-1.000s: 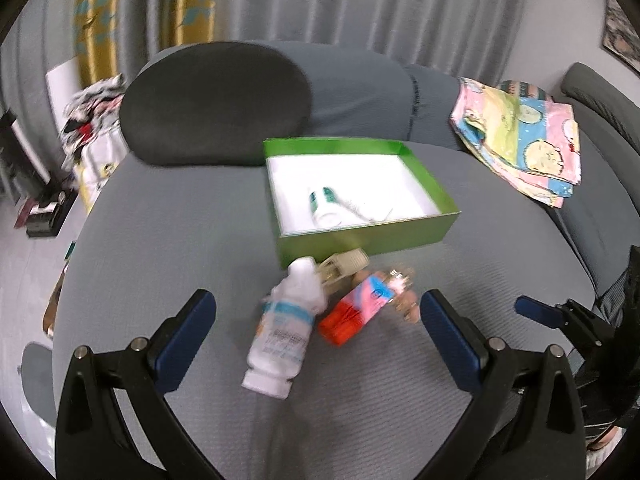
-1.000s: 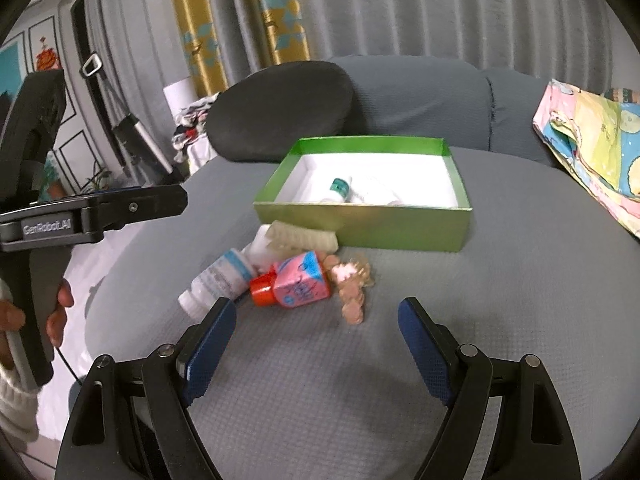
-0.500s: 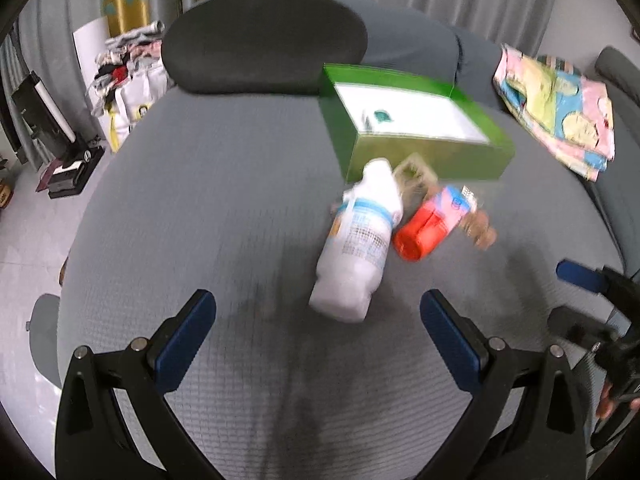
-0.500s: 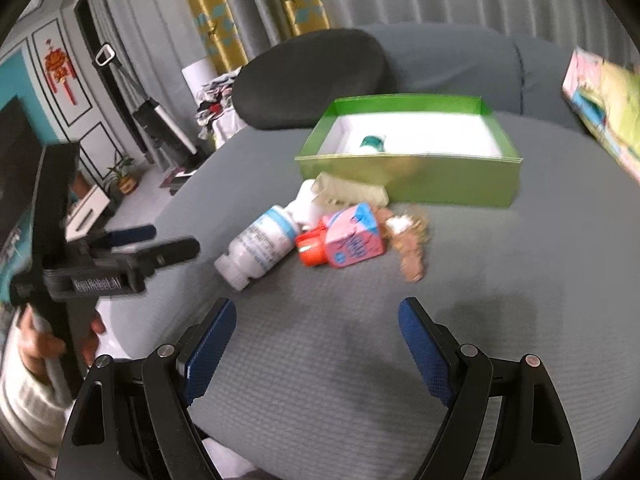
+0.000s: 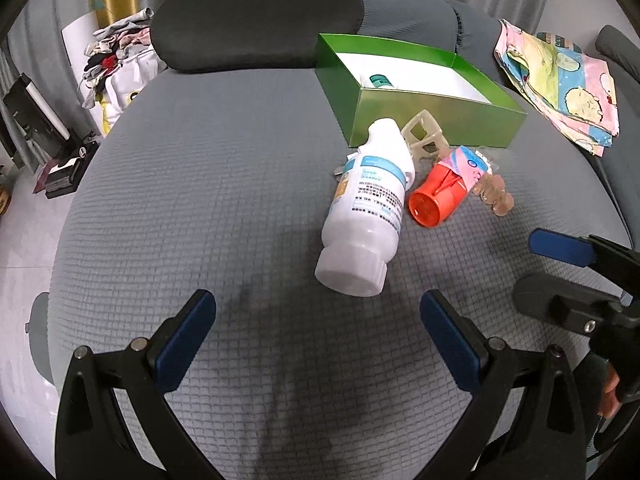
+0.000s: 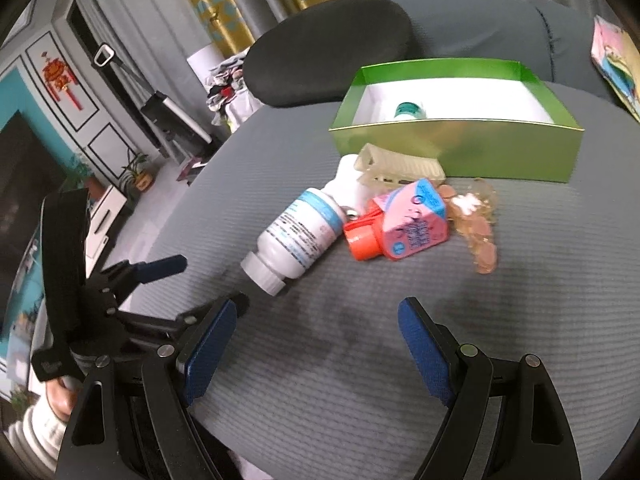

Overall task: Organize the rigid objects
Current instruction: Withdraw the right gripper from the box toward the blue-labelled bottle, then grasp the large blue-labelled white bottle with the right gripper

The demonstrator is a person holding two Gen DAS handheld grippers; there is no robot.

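Hiding behind green box [image 6: 460, 152] wall: teal-capped bottle [image 6: 409, 110], mostly unseen

Right gripper [image 6: 316, 344] gaping above the grey cushion [image 6: 400, 340]

A white bottle [image 6: 298, 232] lies beside a pink carton [image 6: 408, 224], hair clip [image 6: 400, 166] and coins [image 6: 480, 236], before the green box [image 6: 460, 152]; left gripper [image 6: 200, 284] at left.

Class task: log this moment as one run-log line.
left gripper: open, empty | right gripper: open, empty | white plastic bottle: lying outside green cardboard box | stage: approach
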